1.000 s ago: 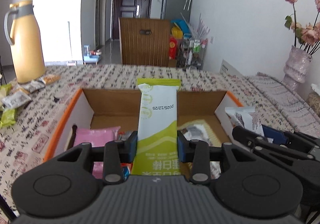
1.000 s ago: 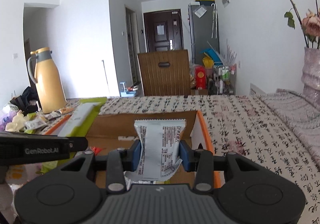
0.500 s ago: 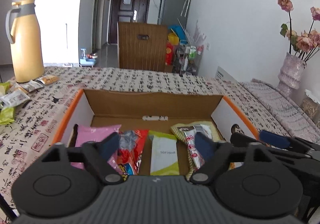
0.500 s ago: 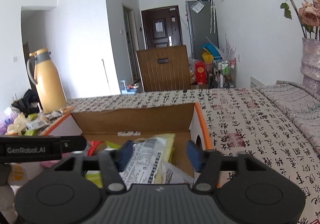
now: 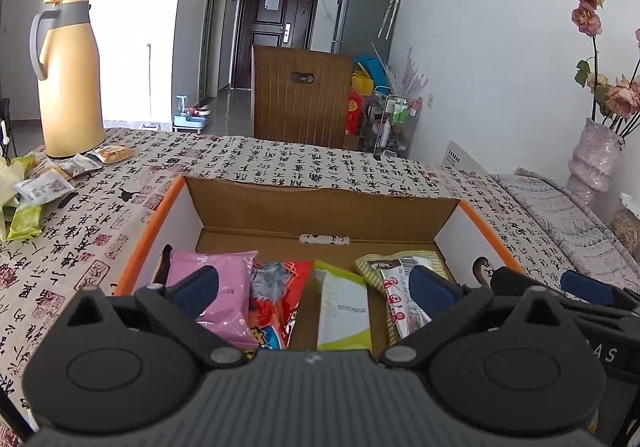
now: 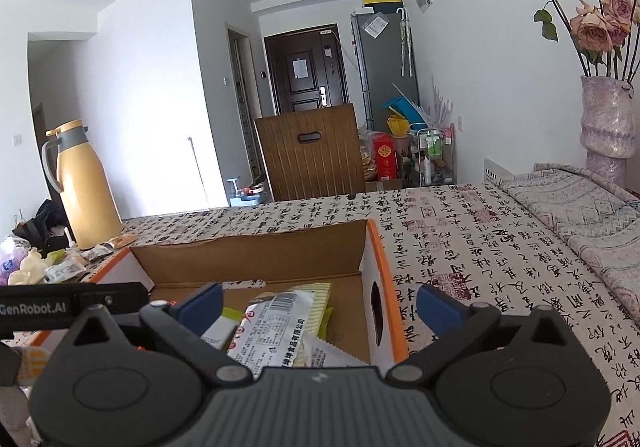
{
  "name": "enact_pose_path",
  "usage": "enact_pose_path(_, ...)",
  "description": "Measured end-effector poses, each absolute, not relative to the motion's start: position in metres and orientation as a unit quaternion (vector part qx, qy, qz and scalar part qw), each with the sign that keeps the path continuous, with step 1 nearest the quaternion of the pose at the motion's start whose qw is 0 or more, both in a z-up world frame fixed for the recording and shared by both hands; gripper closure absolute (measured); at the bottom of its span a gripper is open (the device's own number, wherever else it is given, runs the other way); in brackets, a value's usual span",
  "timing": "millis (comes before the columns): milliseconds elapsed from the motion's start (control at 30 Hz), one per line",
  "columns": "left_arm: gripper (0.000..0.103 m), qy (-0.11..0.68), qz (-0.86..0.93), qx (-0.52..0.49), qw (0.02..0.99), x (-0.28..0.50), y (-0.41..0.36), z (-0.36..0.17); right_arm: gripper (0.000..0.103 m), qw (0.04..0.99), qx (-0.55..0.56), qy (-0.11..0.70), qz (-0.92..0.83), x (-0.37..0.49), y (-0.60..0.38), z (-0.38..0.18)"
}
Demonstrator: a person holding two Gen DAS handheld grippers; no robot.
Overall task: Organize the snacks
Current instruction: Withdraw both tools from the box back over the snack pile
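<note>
**Both grippers let go over the box**

The left gripper (image 5: 314, 289) and right gripper (image 6: 318, 305) hang over the box (image 5: 140, 243), jaws opening toward full spread, nothing pinched between the pads. The packets lie loose on the box floor at lower centre of each frame.

To finish this step well, I would lift each gripper straight up before swinging away, so no pad drags a wrapper back out, then go for the loose snacks (image 5: 44, 187) at mid left.

The left view shows the row in the box: pink pack (image 5: 224, 287), red pack (image 5: 280, 299), green bar (image 5: 344, 311) and a striped pack (image 5: 396, 279). The right view shows only the box's right end, with a white pack (image 6: 276, 327) lying on the others, and the hole in the side wall (image 6: 376, 307).
</note>
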State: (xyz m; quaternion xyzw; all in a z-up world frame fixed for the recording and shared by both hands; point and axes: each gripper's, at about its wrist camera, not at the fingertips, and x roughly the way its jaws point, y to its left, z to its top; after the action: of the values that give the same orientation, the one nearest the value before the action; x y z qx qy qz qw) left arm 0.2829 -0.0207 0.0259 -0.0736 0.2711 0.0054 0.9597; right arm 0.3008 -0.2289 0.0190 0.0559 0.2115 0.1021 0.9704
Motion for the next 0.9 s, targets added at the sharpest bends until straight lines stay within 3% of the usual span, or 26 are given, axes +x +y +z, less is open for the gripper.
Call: enact_pose_path(900, 0.000, 0.224, 0.015, -0.060, 0.973, 0.199, -0.005, 0.070, 0.000, 0.979, 0.025, 0.176, 0.097, 0.223, -0.217, 0.061)
